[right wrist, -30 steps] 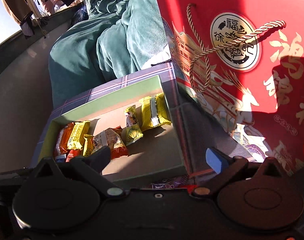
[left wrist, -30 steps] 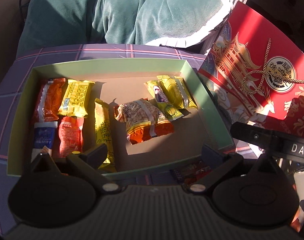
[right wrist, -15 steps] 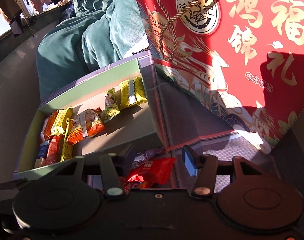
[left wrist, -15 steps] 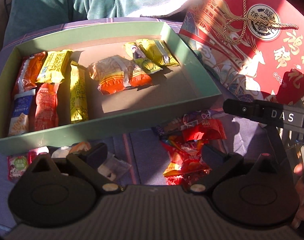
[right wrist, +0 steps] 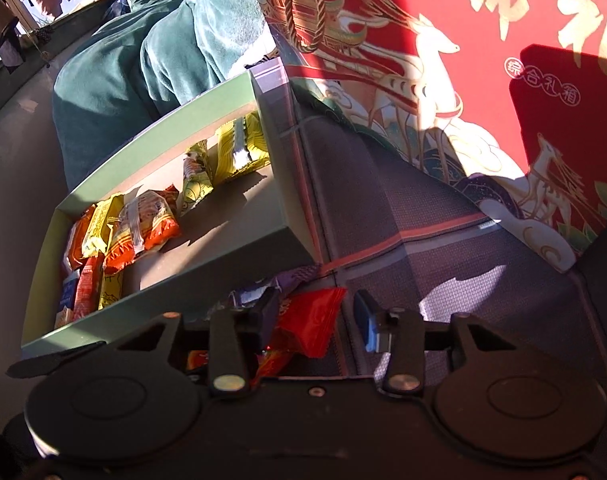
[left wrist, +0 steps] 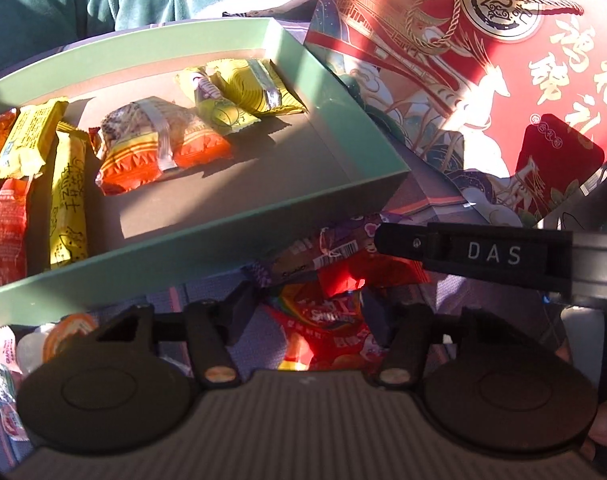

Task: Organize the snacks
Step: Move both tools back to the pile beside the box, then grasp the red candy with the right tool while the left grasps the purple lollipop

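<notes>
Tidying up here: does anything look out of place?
Yes. A heap of loose snacks lies on the cloth outside the green box, by its near wall, while the other packets lie inside. Both grippers hover over the heap.

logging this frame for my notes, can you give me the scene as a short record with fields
container: green box, open, on purple plaid cloth
inside box: yellow, orange and red snack packets, lying flat
outside box: loose pile of red and purple packets by the near wall
left tool: open, above the pile's rainbow packet
right tool: open, a red packet between its fingers
backdrop: red gift bag with gold rope handle
</notes>
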`<action>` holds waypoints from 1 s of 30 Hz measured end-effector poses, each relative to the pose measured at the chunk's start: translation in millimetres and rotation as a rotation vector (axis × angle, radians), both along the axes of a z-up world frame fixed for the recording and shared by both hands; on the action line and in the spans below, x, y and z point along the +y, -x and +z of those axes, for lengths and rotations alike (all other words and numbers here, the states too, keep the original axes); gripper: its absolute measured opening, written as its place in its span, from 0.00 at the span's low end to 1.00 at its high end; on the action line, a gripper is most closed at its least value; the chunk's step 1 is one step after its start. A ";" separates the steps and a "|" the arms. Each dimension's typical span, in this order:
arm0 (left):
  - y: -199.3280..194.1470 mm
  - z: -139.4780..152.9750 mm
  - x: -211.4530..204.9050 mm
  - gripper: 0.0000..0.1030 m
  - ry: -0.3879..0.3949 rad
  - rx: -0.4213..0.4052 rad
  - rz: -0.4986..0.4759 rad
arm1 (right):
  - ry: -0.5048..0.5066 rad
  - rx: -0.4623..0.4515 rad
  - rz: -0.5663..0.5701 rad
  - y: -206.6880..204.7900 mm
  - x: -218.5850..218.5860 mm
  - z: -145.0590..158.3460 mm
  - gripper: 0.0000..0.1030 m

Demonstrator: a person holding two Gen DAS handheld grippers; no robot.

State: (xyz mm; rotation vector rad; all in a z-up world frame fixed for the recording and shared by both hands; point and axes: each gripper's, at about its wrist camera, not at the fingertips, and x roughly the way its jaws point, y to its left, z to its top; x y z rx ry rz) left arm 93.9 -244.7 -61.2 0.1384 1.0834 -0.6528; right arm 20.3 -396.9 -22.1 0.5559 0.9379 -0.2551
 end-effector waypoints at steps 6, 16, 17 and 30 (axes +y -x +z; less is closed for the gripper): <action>12.4 -3.3 2.2 0.49 0.010 0.043 -0.097 | -0.027 0.011 0.026 9.8 4.5 -8.9 0.40; 33.5 8.1 21.2 0.51 -0.025 0.001 -0.150 | -0.024 0.027 0.031 49.6 5.8 -5.9 0.39; 31.9 10.9 21.9 0.52 -0.031 -0.020 -0.144 | -0.040 0.021 0.010 54.4 1.5 -5.3 0.39; 7.1 1.5 -32.3 0.52 -0.159 -0.188 -0.226 | -0.140 -0.047 -0.116 69.2 -24.3 -1.0 0.39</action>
